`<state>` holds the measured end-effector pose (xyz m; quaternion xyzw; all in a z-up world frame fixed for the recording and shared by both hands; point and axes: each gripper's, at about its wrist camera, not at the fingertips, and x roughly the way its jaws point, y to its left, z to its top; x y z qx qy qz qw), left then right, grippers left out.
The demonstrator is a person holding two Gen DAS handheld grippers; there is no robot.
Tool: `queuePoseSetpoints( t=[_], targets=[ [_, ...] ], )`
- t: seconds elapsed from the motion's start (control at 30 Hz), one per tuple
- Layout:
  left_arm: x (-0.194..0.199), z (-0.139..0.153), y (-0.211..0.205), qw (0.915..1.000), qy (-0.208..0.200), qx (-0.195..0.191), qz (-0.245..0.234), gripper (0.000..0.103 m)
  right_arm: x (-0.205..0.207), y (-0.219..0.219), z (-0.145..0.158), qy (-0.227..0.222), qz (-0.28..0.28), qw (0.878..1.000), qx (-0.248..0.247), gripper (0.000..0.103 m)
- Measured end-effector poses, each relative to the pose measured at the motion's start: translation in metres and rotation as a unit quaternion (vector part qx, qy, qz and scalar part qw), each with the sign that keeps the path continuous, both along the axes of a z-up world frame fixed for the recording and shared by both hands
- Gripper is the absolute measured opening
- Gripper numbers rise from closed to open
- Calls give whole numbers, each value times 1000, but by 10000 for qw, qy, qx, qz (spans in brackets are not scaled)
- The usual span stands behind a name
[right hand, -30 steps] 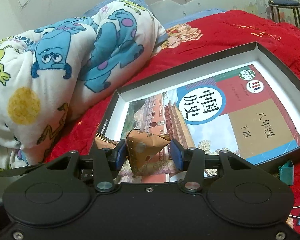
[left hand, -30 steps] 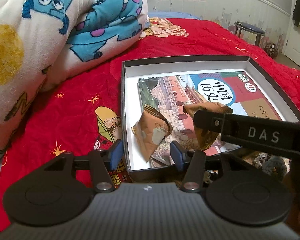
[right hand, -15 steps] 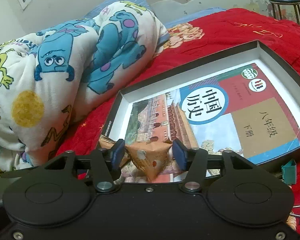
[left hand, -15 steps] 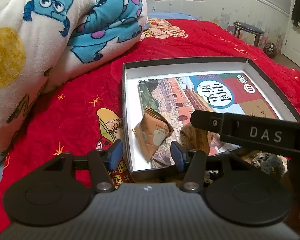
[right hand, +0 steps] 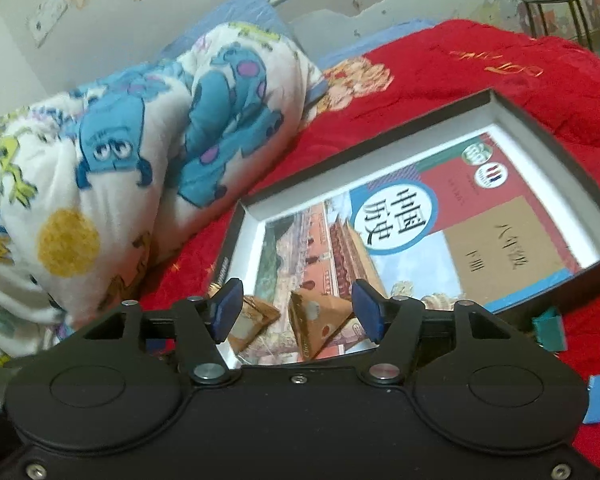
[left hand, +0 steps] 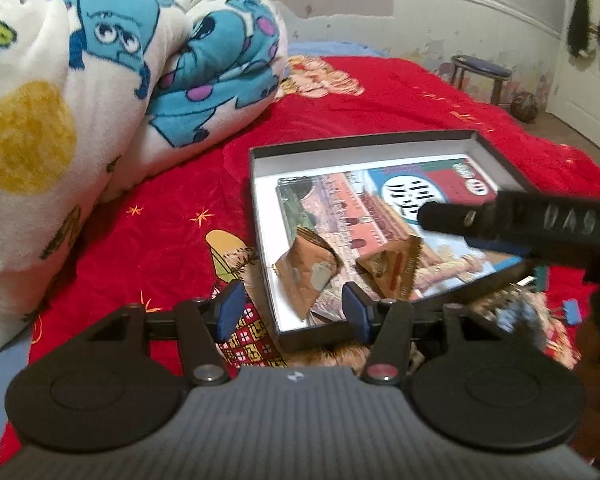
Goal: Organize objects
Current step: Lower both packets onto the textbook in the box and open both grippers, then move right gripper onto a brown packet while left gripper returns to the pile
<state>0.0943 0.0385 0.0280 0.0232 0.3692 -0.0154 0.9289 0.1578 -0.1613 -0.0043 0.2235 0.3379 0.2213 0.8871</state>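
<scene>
A shallow dark box [left hand: 260,216] [right hand: 548,120] with a white inside lies on the red bedspread. A colourful textbook [left hand: 340,196] [right hand: 480,240] lies flat in it. Two brown snack packets [left hand: 306,270] [left hand: 392,266] rest on the book near the box's front corner. My right gripper [right hand: 296,312] hovers just over one packet [right hand: 320,318]; its jaws are opening and the pads stand apart from the packet. The other packet [right hand: 252,320] lies beside it. My left gripper [left hand: 296,312] is open with nothing in it, above the box's front edge. The right gripper's black finger [left hand: 500,220] crosses the left wrist view.
A rolled cartoon blanket [left hand: 100,80] [right hand: 140,140] takes up the left of the bed. Teal and blue binder clips [right hand: 550,328] [right hand: 598,398] lie on the bedspread right of the box. A stool [left hand: 482,76] [right hand: 552,4] stands by the far wall.
The right gripper's jaws have spread and let go of the brown packet, which now lies on the book. Both grippers have drawn back and up a little from the box.
</scene>
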Motion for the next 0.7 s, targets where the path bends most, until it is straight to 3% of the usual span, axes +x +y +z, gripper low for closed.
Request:
queuePoseSetpoints(
  t=[0.17, 0.3, 0.5, 0.7],
  targets=[
    [-13, 0, -1, 9982, 256, -232, -490, 68, -30, -20, 16, 31, -266, 9995, 180, 59],
    [-27, -4, -6, 9948, 489, -323, -834, 68, -60, -22, 20, 186, -135, 9997, 104, 59],
    [-29, -13, -10, 9933, 627, -387, -893, 68, -90, -6, 18, 245, 258, 9992, -186, 59],
    [-22, -25, -16, 9916, 759, -291, -1006, 68, -83, 0, 4, 473, 309, 9982, -223, 59]
  ],
)
